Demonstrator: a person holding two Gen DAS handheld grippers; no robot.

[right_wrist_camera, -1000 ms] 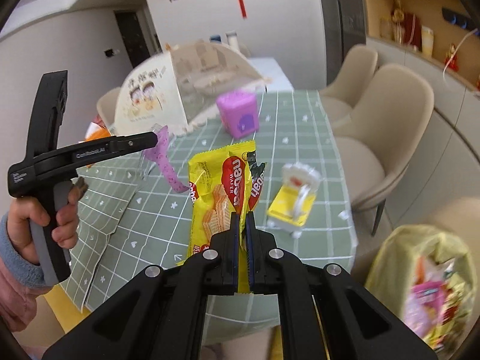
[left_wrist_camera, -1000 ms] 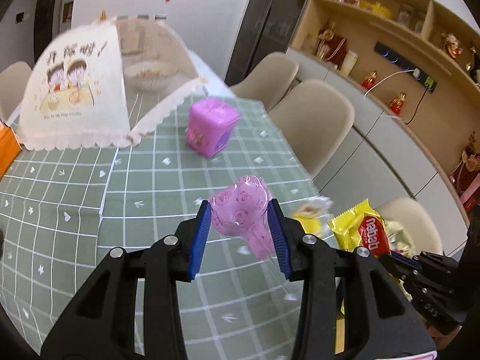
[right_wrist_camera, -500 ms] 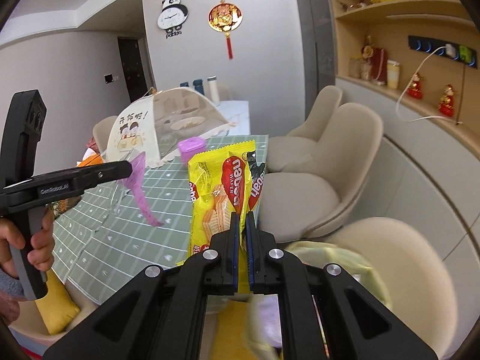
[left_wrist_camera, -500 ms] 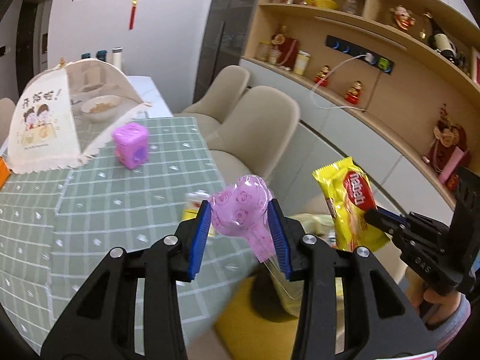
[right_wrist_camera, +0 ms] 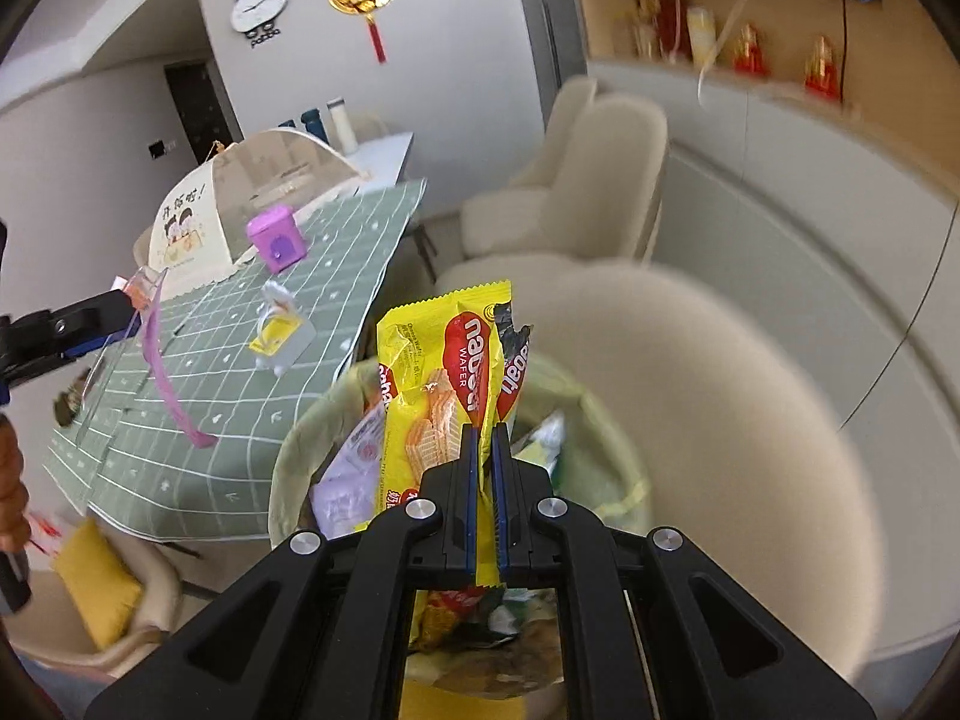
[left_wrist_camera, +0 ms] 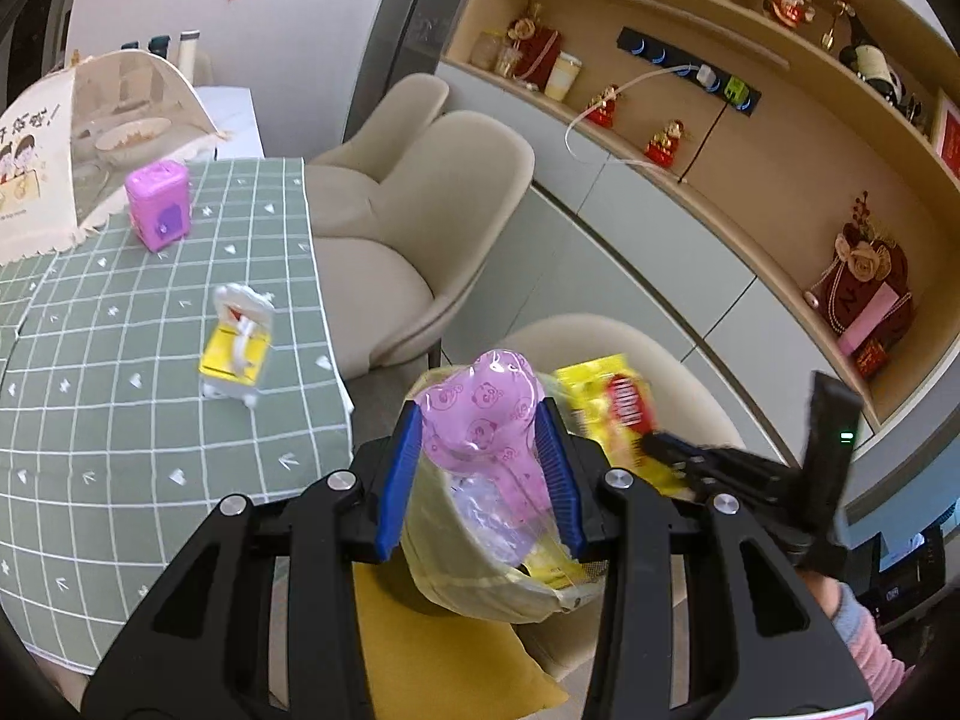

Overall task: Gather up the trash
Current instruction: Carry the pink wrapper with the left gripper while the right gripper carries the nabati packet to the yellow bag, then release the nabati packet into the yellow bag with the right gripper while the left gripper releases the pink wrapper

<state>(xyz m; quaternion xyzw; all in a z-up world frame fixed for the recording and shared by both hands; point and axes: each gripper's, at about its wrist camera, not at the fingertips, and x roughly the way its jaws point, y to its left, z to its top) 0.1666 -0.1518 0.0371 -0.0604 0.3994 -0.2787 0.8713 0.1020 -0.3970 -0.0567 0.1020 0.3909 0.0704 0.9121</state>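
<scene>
A pink plastic wrapper (left_wrist_camera: 483,420) printed with small bear faces is gripped between the blue pads of the left gripper (left_wrist_camera: 477,450), its clear tail trailing back beneath the jaws. Directly below and just ahead of those jaws, the open mouth of a trash bag (left_wrist_camera: 432,552), pale yellow-green, is seen resting on a beige chair (left_wrist_camera: 678,372). To the right of the jaws, the right gripper (left_wrist_camera: 651,441) is seen holding a blurred yellow wafer packet (left_wrist_camera: 606,408) over the same bag.

In the right wrist view, the right gripper (right_wrist_camera: 486,438) is clenched on the yellow wafer packet (right_wrist_camera: 438,384), which stands upright between the pads and rises well above them. Beneath and beyond the jaws lies the trash bag (right_wrist_camera: 288,462), already holding other wrappers. Far to the left of the jaws, the left gripper (right_wrist_camera: 120,309) is visible with the pink wrapper (right_wrist_camera: 162,372) hanging from it.

On the green checked tablecloth (left_wrist_camera: 120,420), left of the left jaws and well apart from them, a yellow-and-white package (left_wrist_camera: 237,348) remains; farther off stand a purple box (left_wrist_camera: 158,213) and a mesh food cover (left_wrist_camera: 90,138).
</scene>
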